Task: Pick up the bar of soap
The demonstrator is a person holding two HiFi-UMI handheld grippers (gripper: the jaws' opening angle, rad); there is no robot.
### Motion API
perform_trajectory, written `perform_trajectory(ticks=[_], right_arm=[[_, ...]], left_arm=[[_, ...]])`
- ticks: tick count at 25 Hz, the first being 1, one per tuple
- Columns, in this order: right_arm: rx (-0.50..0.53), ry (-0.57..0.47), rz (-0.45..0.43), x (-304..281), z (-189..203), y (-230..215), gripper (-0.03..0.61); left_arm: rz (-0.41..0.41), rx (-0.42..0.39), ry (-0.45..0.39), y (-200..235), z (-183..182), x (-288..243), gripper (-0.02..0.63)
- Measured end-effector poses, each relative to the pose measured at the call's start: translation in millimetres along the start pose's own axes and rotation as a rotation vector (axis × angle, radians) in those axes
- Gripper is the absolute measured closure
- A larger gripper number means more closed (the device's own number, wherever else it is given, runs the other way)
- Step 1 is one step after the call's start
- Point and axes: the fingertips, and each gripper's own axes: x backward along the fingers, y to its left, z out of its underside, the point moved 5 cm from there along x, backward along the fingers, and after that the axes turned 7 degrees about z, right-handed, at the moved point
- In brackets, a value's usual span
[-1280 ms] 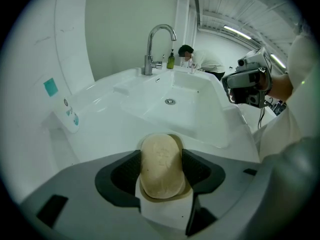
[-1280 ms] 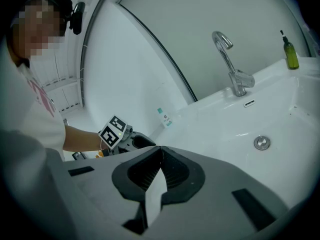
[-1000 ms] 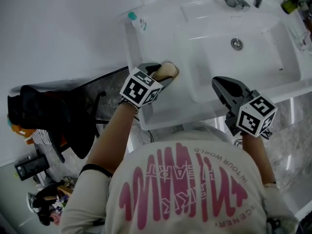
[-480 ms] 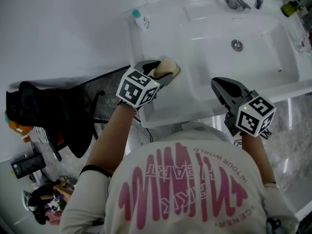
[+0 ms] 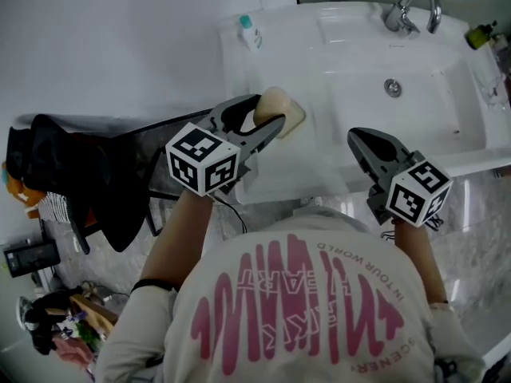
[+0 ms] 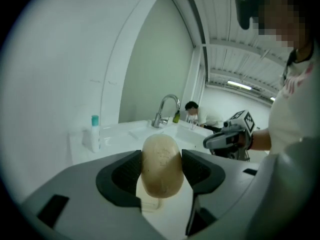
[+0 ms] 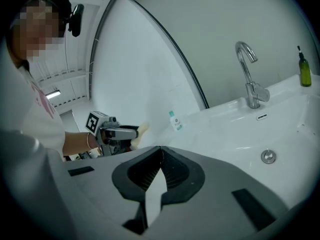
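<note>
The left gripper (image 5: 268, 110), clamped on the bar of soap (image 5: 286, 112), has lifted it off the sink (image 5: 239, 70) ledge, rising toward the person; its marker cube now looks larger.

The left gripper (image 5: 270, 121) is holding the soap (image 5: 281, 108) between its jaws over the left ledge of the white sink (image 5: 447, 110). The right gripper (image 5: 362, 139) is hovering over the sink's front rim, jaws together. A small bottle (image 5: 251, 33) is standing near the back left corner.
</note>
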Motion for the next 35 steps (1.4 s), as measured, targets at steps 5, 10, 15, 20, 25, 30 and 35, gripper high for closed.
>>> perform_trajectory(ticks=[5, 10, 15, 20, 25, 30, 35], right_arm=[[0.034, -0.013, -0.013, -2.8, -8.7, 17.7, 0.568], [0.058, -0.051, -0.029, -0.2, -14.8, 43.0, 0.569], [0.039, -0.102, -0.058, 5.6, -18.5, 76.8, 0.568], [-0.029, -0.141, -0.074, 14.4, -11.0, 109.3, 0.568], [-0.016, -0.138, -0.051, 22.4, 6.7, 135.7, 0.569], [-0.022, -0.128, -0.025, 25.0, 25.4, 151.3, 0.569], [-0.014, -0.111, -0.007, 25.3, 37.6, 157.6, 0.569]], left_arm=[[0.037, 0.034, -0.209, -26.3, -24.7, 39.3, 0.360], [0.061, 0.045, -0.351, -51.4, -28.8, 74.4, 0.360], [0.047, -0.002, -0.412, -69.5, -20.1, 102.9, 0.360], [0.061, -0.034, -0.392, -88.9, -1.5, 128.5, 0.360], [0.075, -0.029, -0.373, -103.2, 22.9, 150.9, 0.360], [0.084, -0.031, -0.346, -106.7, 44.6, 163.0, 0.360], [0.071, -0.021, -0.331, -101.6, 59.6, 163.8, 0.360]])
